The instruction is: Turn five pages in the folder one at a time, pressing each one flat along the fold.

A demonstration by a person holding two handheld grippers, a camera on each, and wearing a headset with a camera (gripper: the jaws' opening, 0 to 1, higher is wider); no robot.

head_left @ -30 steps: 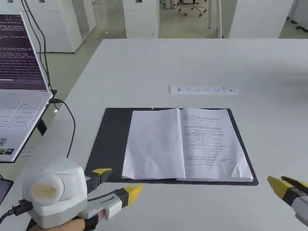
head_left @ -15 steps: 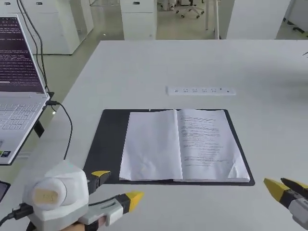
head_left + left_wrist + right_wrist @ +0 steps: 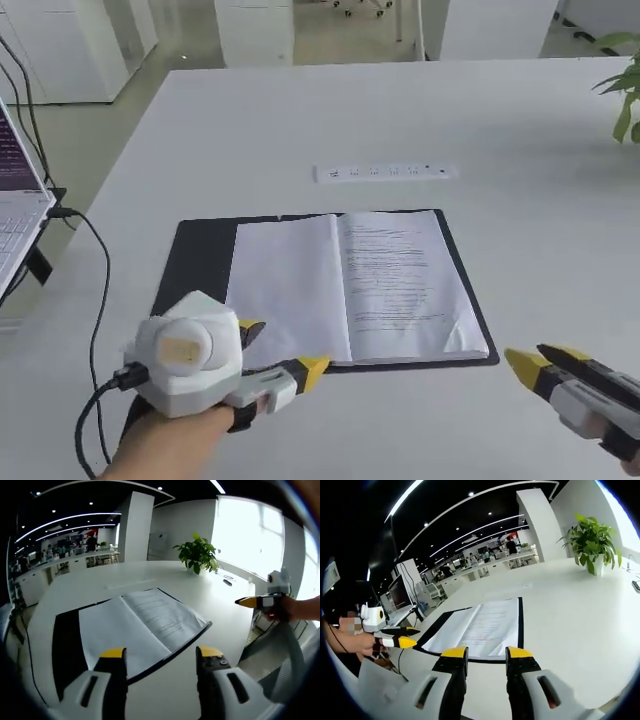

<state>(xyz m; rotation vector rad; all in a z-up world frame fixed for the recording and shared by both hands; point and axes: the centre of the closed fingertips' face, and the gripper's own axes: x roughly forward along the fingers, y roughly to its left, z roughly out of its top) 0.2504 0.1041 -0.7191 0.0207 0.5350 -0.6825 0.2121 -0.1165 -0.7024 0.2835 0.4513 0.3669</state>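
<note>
Lying open near the front edge of the worktop (image 3: pixel 300 110), the black folder (image 3: pixel 195 262) shows a blank sheet (image 3: pixel 285 290) on its left half and a printed sheet (image 3: pixel 400 285) on its right, whose near right corner curls up a little. The left gripper (image 3: pixel 283 347) hovers at the folder's near left corner with its jaws spread and nothing between them. The right gripper (image 3: pixel 540 358) hangs off the folder's near right corner, clear of the paper, with its jaws also apart and empty. Neither tool touches a page, so no turn looks under way. The blank sheet on the left suggests at least one page is over, but the count cannot be read from how the sheets lie, and pressing along the fold looks still to do. The printed lines are too small to read. No brand shows on the power strip (image 3: pixel 385 172) behind the folder or on the laptop (image 3: pixel 15 205) at the left edge.
</note>
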